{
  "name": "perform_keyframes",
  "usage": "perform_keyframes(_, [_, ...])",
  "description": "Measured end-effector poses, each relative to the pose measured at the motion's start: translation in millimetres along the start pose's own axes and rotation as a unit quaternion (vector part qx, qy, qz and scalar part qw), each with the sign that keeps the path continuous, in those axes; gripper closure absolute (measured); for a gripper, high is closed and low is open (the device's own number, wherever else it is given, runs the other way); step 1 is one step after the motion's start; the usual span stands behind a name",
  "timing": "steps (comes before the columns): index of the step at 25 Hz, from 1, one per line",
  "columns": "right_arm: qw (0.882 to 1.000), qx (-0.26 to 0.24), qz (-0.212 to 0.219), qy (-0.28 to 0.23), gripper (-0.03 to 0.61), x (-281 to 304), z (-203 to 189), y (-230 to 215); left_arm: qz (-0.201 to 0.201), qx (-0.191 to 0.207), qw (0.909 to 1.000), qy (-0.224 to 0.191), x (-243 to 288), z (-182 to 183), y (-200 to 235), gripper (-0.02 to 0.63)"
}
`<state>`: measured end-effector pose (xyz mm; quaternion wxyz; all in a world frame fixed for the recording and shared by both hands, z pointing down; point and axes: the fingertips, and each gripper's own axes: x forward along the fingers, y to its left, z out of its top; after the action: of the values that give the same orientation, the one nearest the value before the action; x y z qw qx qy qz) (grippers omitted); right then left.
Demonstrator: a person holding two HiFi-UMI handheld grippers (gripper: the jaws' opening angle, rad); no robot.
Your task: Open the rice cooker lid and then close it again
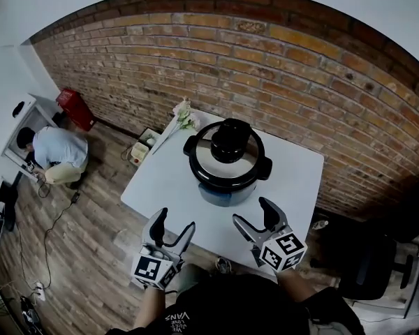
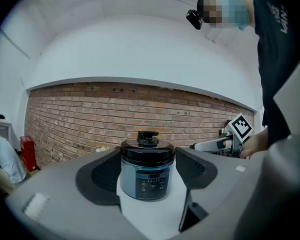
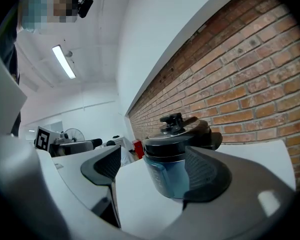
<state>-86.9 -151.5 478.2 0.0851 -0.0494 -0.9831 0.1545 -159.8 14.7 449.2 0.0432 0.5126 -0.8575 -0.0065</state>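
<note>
**Rice cooker, lid shut, on white bench; two grippers held clear**

Item 1. Rice cooker point(image 1: 228, 162): round, blue-grey body with a front control panel and black side handles. It stands upright near the middle of the bench point(image 1: 293, 180). Its lid point(image 1: 209, 160) sits down flat, with a black knob point(image 1: 230, 139) on top.

Item 2. Left gripper point(image 1: 174, 223): at the near bench edge and apart from the cooker. Its fingers point(image 2: 97, 176) are spread with nothing between them, and the cooker shows beyond the gap.

Item 3. Right gripper point(image 1: 251, 212): beside the left one, just short of the cooker. Its fingers point(image 3: 207, 171) are likewise spread and empty.

Item 4. Surroundings: brick wall point(image 1: 300, 68) behind the bench, flowers point(image 1: 184, 114) at its far left corner, and a person point(image 1: 56, 152) crouching on the wooden floor point(image 1: 91, 208) well to the left.
</note>
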Motion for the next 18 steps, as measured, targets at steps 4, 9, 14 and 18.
perform_keyframes(4, [1.000, 0.009, -0.026, 0.004, 0.186, 11, -1, -8, -0.026, -0.007, 0.9995, 0.016, 19, -1, 13, 0.295])
perform_keyframes(9, [0.996, 0.015, -0.088, -0.010, 0.187, 22, 2, -11, -0.092, -0.013, 0.9954, 0.022, 48, 0, 37, 0.295])
perform_keyframes(14, [0.985, 0.032, -0.165, -0.037, 0.187, 33, 4, -8, -0.182, 0.003, 0.9832, 0.014, 83, 7, 58, 0.295])
perform_keyframes(18, [0.974, 0.042, -0.213, -0.058, 0.187, 42, 5, -2, -0.251, 0.024, 0.9677, 0.012, 110, 18, 65, 0.295])
